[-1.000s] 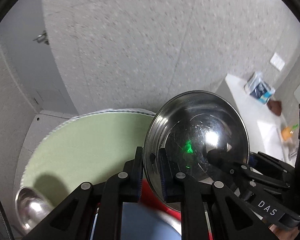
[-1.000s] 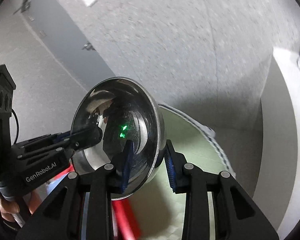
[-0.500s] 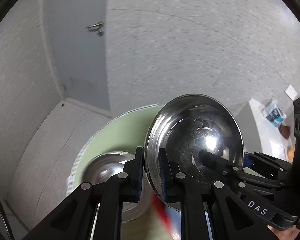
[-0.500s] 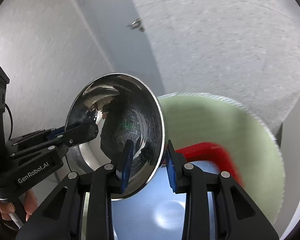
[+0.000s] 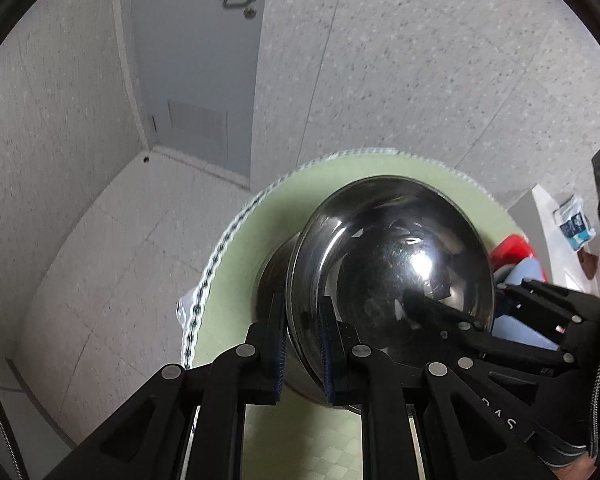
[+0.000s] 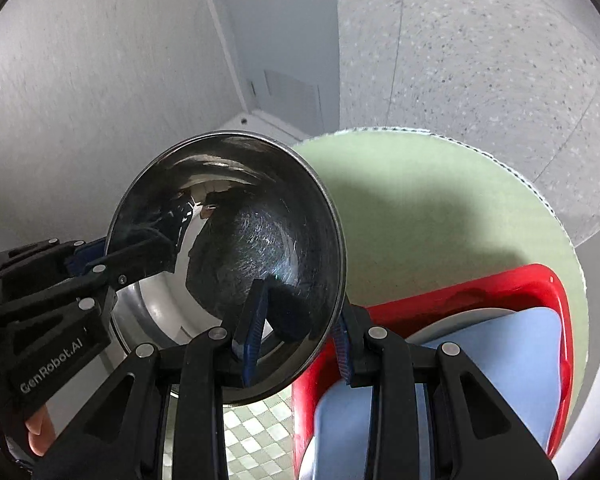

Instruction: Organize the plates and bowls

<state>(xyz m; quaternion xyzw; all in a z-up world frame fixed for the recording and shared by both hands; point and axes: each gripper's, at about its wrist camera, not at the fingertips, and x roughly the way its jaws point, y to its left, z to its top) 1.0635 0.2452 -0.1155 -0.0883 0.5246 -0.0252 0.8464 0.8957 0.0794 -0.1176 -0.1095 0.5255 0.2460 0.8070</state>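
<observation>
- A round table under a pale green checked cloth (image 6: 440,216) with a white braided edge carries everything; beyond it lie speckled grey floor tiles, white walls and a grey door (image 5: 196,60) with a lever handle.
- The right wrist view alone shows a red plastic tray (image 6: 500,284) at the table's right edge, holding a pale blue plate (image 6: 480,360); the left wrist view alone shows a white side counter (image 5: 556,232) with a blue packet, far right.
- The left gripper (image 5: 302,344) is clamped on the near rim of a shiny steel bowl (image 5: 392,272), tipped on edge above the cloth, a second steel bowl (image 5: 272,276) just behind it.
- The right gripper (image 6: 296,340) pinches the opposite rim, one finger inside, one outside.
</observation>
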